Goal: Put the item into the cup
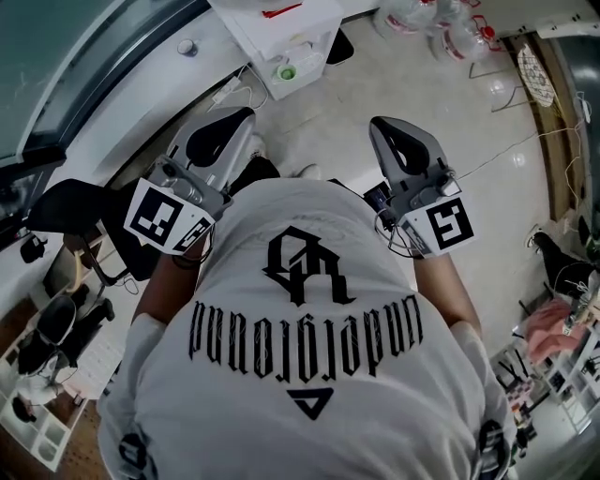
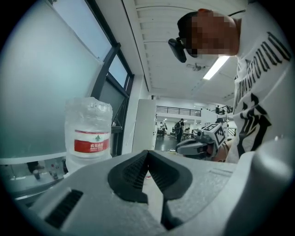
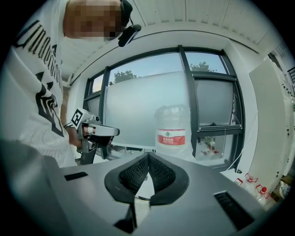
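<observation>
No cup and no item to put in it show in any view. Both grippers are held up close to the person's chest, above a tiled floor. In the head view my left gripper (image 1: 239, 117) and my right gripper (image 1: 382, 127) point away from the body, side by side. My left gripper (image 2: 147, 152) has its jaws touching at the tips with nothing between them. My right gripper (image 3: 148, 154) is shut the same way and empty. Each gripper view also catches the other one: the right gripper (image 2: 203, 143) and the left gripper (image 3: 94, 133).
A large water jug (image 2: 87, 138) with a red label (image 3: 171, 137) stands by the frosted window. A white table (image 1: 281, 28) with small items is ahead, several clear bottles (image 1: 441, 23) lie on the floor, and a black chair (image 1: 70, 211) is at left.
</observation>
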The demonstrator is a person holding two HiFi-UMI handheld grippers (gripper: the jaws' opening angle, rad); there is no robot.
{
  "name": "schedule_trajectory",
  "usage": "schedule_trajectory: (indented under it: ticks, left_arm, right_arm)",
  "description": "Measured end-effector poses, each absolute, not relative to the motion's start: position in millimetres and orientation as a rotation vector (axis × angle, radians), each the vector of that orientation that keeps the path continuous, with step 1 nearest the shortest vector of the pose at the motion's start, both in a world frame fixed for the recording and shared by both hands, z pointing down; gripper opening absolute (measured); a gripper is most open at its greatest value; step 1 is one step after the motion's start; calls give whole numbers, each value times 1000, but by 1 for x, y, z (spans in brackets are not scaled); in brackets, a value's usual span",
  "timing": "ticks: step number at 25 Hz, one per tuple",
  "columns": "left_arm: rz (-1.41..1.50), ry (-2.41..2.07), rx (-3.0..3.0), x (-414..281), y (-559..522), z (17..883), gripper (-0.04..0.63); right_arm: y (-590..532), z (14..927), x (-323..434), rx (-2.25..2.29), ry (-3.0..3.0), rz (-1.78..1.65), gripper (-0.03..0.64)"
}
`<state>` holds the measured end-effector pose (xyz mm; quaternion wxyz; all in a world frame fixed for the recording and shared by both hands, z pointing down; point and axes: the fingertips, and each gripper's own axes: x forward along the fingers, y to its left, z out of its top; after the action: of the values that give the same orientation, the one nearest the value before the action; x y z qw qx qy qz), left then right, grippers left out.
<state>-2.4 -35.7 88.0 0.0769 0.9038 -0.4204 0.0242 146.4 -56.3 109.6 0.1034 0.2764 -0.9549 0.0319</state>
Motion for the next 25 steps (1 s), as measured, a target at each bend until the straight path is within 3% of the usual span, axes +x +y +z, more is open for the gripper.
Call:
schedule_trajectory:
  ticks: [15,25]
  left_arm:
    - [58,-1215,2734,-59,31,83,14]
    - [21,-1192,2704,-162,108,93,14]
  right_arm:
    - [7,99,92,845,-2821,78,15]
    - [83,102,4,904,-2785,85,15]
